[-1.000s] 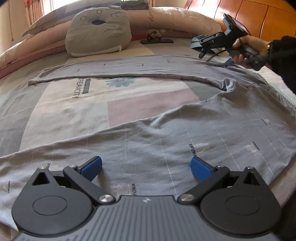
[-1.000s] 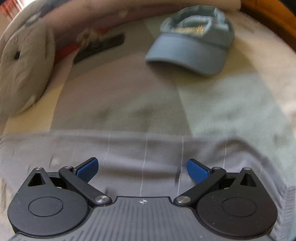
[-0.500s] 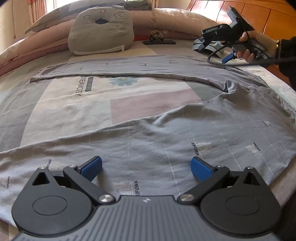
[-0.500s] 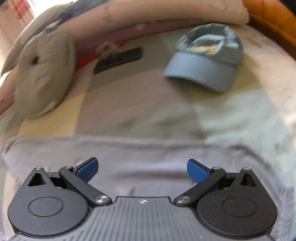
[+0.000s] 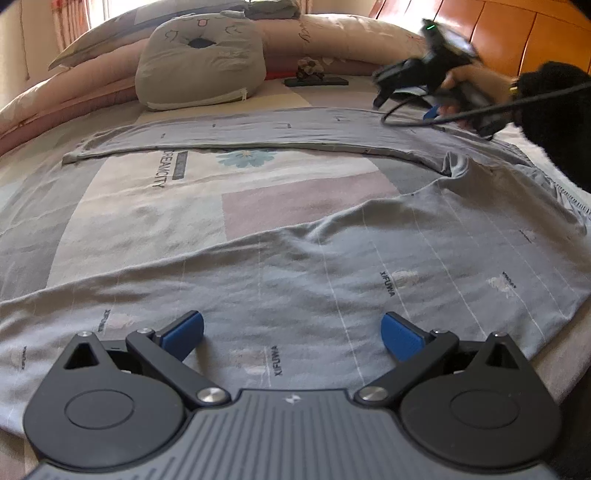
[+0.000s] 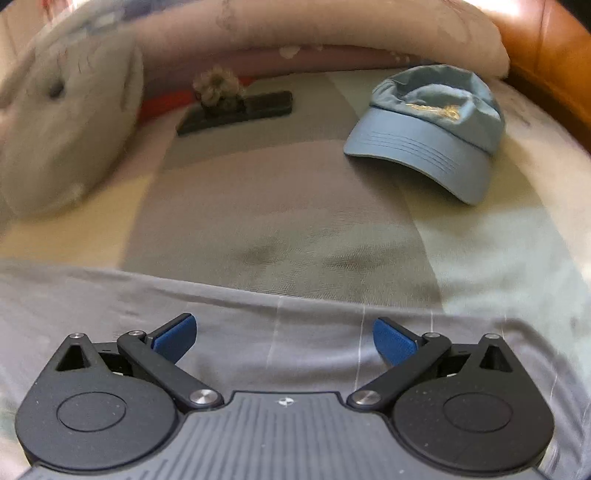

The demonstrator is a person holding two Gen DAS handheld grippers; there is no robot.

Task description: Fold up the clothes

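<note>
Grey trousers with thin white lines (image 5: 332, 266) lie spread on the bed, one leg (image 5: 258, 129) stretching left across the far side and the other running under my left gripper (image 5: 291, 334). That gripper is open, hovering low over the near leg with nothing between its blue pads. My right gripper (image 6: 284, 338) is open too, just above the far edge of the grey cloth (image 6: 314, 332). In the left wrist view the right gripper (image 5: 424, 81) shows at the upper right, held by a hand in a black sleeve (image 5: 554, 110), blurred.
A patchwork bedsheet (image 5: 258, 192) covers the bed. A grey cat-face cushion (image 5: 199, 59) and long pink pillows (image 5: 332, 40) line the head end. A blue cap (image 6: 428, 129) and a dark flat object (image 6: 236, 110) lie beyond the trousers. A wooden headboard (image 5: 517, 33) stands at right.
The right gripper has swung left and lowered along the far edge of the trousers, its view panning. My left gripper has barely moved. Both stayed open.
</note>
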